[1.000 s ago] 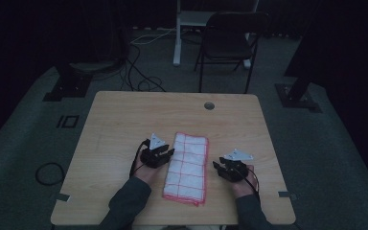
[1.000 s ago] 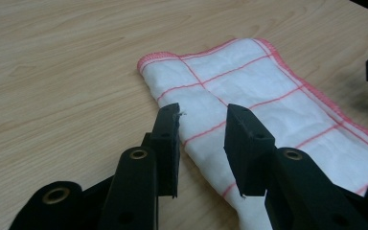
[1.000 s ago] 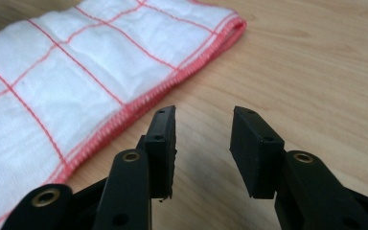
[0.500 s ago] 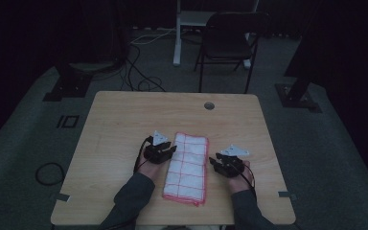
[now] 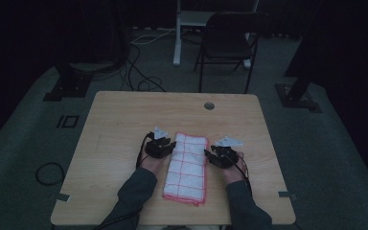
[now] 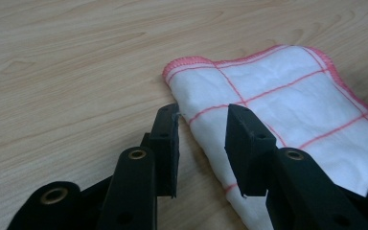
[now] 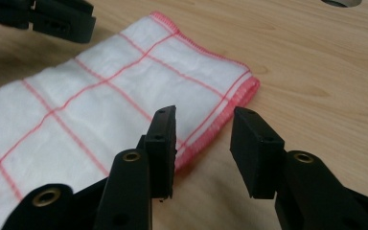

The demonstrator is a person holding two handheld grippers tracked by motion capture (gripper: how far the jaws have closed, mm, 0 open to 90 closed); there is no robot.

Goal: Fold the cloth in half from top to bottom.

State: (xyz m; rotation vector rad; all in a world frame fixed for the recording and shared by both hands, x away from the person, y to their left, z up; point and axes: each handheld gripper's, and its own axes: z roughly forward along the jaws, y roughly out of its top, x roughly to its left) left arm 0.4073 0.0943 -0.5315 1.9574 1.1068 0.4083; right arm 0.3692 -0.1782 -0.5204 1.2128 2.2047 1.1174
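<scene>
A folded white cloth with a red grid and red hem (image 5: 188, 165) lies lengthwise on the wooden table (image 5: 124, 120), near its front edge. My left gripper (image 5: 171, 146) is at the cloth's left side near the far end. In the left gripper view its jaws (image 6: 203, 127) stand open astride the cloth's (image 6: 278, 100) folded edge, and the pads do not press on it. My right gripper (image 5: 210, 155) is at the cloth's right side. Its open jaws (image 7: 206, 132) straddle the red-hemmed edge of the cloth (image 7: 100, 100). The left gripper's (image 7: 52, 19) black body shows at the top left of the right gripper view.
A round cable hole (image 5: 209, 105) sits in the far part of the tabletop. Beyond the table stand a dark folding chair (image 5: 230, 40) and a white desk leg (image 5: 177, 33). Cables lie on the floor (image 5: 139, 72). Bare wood stretches to both sides of the cloth.
The right gripper has moved forward and left, up to the cloth's right edge. The left gripper has edged forward along the cloth's left edge. The cloth lies as before.
</scene>
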